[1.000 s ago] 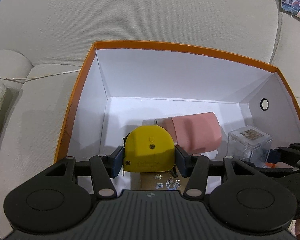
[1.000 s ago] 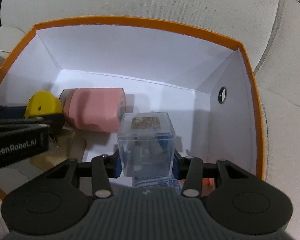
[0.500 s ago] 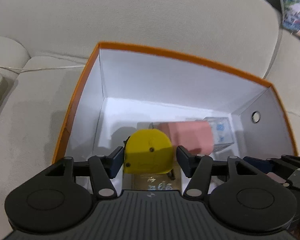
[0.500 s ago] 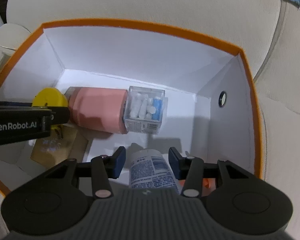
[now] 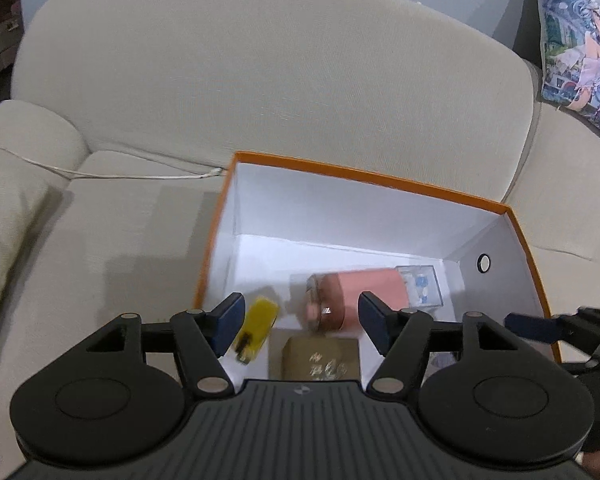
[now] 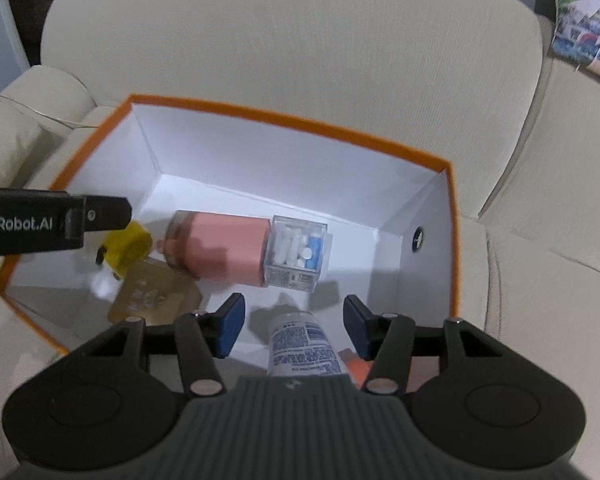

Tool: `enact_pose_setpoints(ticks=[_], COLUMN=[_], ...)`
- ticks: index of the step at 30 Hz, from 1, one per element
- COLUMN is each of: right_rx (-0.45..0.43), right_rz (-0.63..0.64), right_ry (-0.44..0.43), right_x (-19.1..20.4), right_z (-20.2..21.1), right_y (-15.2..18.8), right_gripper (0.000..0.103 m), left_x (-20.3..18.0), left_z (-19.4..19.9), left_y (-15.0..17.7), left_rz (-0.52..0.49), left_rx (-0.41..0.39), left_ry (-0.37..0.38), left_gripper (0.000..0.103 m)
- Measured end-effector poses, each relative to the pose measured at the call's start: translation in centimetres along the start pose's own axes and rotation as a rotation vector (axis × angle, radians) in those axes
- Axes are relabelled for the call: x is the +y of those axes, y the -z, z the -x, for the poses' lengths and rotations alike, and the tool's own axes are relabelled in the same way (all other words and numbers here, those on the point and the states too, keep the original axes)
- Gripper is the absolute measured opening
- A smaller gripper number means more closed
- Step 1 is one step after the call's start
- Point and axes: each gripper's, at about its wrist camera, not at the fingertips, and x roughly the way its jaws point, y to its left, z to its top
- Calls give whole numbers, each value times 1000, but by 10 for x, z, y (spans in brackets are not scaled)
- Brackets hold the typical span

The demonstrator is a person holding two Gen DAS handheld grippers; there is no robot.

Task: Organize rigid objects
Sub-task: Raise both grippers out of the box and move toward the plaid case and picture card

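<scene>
Both grippers hang wide apart and empty above the box (image 6: 454, 240): left gripper (image 5: 300, 322), right gripper (image 6: 292, 322). Inside lie the tape measure (image 5: 257, 328), blurred and perhaps tilted, a pink cylinder (image 6: 224, 250) touching the clear cube (image 6: 296, 254), and a bottle (image 6: 304, 346).

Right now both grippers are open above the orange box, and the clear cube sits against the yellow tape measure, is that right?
Not quite. Both the left gripper and right gripper are open above the orange box, but the clear cube sits against the pink cylinder, not the yellow tape measure. The right wrist view shows it.
</scene>
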Motion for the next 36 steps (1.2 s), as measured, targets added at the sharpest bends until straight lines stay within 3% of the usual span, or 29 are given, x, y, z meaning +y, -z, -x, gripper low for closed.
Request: enact_pose_setpoints(ticks=[6,10,18,28,36], right_rx=[-3,1,49,74,86], right_rz=[1,-7,-75,-178,-191], right_ry=[7,-2,-19,-67,-92], right_x=[3,4,0,-11,-21], right_z=[41,76,129,136,125], right_y=[8,21,60,114,127], right_gripper=[61,65,72,77,78], left_x=[6,7,-10,-15,-21], left_z=[30,63,82,31,4], left_y=[19,42,95,164,180], left_rz=[-30,-72,-200,-193,-177], left_rx=[11,1,95,296,338], left_ry=[-38,-36,-2,4,31], left_gripper=[78,85,85,85,85])
